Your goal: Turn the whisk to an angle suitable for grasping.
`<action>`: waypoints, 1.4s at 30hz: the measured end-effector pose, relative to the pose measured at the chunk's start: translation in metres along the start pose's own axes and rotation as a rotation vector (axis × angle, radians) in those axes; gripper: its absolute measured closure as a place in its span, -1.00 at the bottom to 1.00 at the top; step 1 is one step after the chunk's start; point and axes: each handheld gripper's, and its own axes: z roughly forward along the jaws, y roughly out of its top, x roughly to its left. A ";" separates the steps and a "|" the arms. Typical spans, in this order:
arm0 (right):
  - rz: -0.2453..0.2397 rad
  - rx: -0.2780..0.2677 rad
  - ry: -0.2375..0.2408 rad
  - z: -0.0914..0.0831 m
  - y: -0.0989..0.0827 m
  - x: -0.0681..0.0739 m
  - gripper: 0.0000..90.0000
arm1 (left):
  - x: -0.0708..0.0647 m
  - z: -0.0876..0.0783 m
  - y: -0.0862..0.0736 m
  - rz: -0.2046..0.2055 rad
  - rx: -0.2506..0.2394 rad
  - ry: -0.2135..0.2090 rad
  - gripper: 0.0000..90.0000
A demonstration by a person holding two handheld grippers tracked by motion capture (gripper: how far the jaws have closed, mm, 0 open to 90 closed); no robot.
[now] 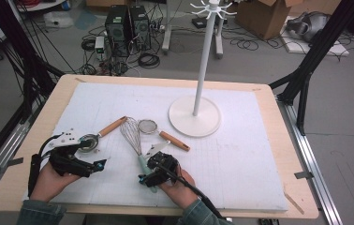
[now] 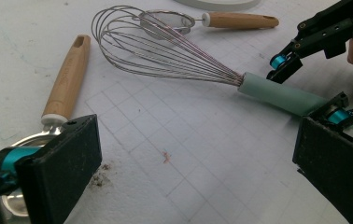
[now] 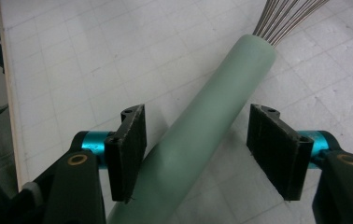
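Whisk (image 3: 207, 140) handle between right gripper (image 3: 195, 154) pads.

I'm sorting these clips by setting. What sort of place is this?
Probably a robotics lab, not a kitchen: computer towers and loose cables on the floor, a cardboard box, and a gridded white mat under the whisk.

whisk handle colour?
Pale mint green, a smooth matte wire whisk handle; clearest in the right gripper view.
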 end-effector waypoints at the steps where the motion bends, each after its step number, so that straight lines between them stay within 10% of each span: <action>1: 0.000 0.000 0.000 0.000 0.000 0.000 -0.16 | 0.000 0.000 0.000 0.000 -0.001 -0.001 -0.96; 42: 0.005 0.066 -0.138 -0.026 -0.015 -0.009 0.25 | 0.001 -0.002 0.000 0.008 -0.001 0.003 -0.96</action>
